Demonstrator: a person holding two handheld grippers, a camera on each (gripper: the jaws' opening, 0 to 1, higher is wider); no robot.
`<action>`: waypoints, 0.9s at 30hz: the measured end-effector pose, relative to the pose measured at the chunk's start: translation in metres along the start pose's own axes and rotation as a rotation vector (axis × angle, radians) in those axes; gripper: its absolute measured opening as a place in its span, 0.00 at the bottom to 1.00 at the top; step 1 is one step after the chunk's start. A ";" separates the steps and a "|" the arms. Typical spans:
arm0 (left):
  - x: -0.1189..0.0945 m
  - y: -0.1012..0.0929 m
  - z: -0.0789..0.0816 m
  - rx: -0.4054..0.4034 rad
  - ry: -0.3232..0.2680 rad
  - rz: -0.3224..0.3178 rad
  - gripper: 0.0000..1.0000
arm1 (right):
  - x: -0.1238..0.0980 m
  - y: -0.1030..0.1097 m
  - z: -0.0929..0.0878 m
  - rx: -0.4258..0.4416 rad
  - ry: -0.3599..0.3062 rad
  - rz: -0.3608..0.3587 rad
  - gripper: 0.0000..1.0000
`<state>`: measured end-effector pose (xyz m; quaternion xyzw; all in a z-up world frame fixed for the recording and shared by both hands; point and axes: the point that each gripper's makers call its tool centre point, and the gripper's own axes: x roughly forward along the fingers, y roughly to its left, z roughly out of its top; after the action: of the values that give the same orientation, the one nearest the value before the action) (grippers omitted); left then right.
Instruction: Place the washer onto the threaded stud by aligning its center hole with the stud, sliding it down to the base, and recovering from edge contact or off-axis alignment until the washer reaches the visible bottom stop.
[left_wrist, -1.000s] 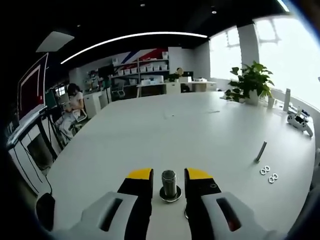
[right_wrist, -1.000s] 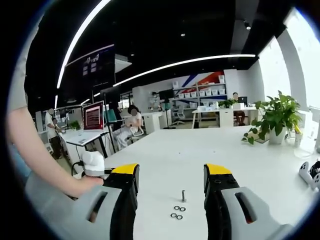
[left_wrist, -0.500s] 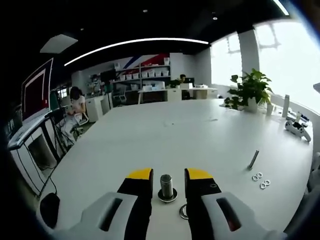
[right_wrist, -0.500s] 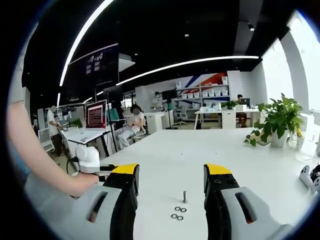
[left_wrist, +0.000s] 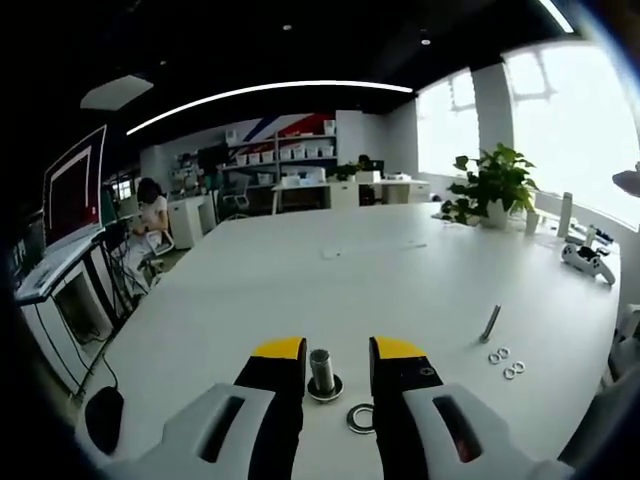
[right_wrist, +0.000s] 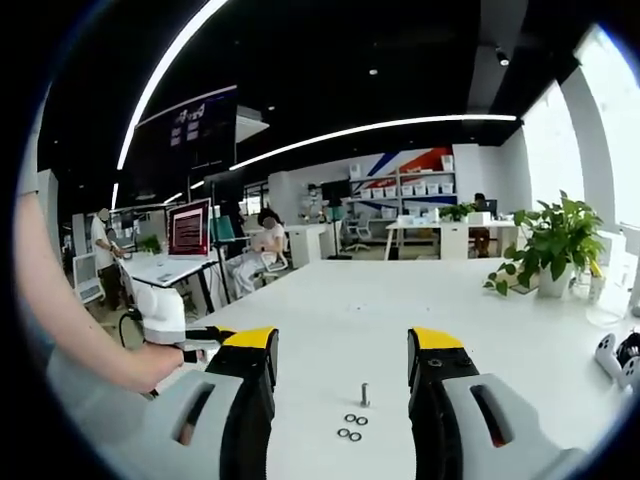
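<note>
Spread fingers of the left gripper (left_wrist: 337, 352) flank the upright threaded stud (left_wrist: 321, 372), gripping nothing; a washer (left_wrist: 360, 418) lies flat on the white table (left_wrist: 330, 280) just beside its right finger. Right gripper (right_wrist: 342, 345) fingers, also parted and empty, frame a small bolt (right_wrist: 365, 395) and four small washers (right_wrist: 350, 427) ahead.

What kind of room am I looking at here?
Most likely an open-plan office or lab: a large white table, shelves of white storage boxes on the back wall, a potted green plant by the window, and a person at a desk.
</note>
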<state>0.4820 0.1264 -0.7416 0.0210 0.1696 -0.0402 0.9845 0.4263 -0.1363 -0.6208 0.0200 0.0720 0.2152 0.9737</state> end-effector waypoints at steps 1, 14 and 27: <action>-0.001 -0.001 0.000 -0.001 0.000 -0.002 0.23 | 0.000 0.000 0.000 0.002 0.000 -0.002 0.55; -0.005 -0.009 -0.011 -0.012 0.013 -0.012 0.23 | 0.000 -0.002 0.000 -0.005 0.000 -0.016 0.55; 0.001 -0.016 -0.027 -0.002 0.048 -0.032 0.24 | 0.001 -0.004 0.001 0.003 -0.003 -0.024 0.55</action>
<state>0.4724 0.1120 -0.7678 0.0185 0.1935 -0.0551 0.9794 0.4287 -0.1400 -0.6205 0.0207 0.0712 0.2033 0.9763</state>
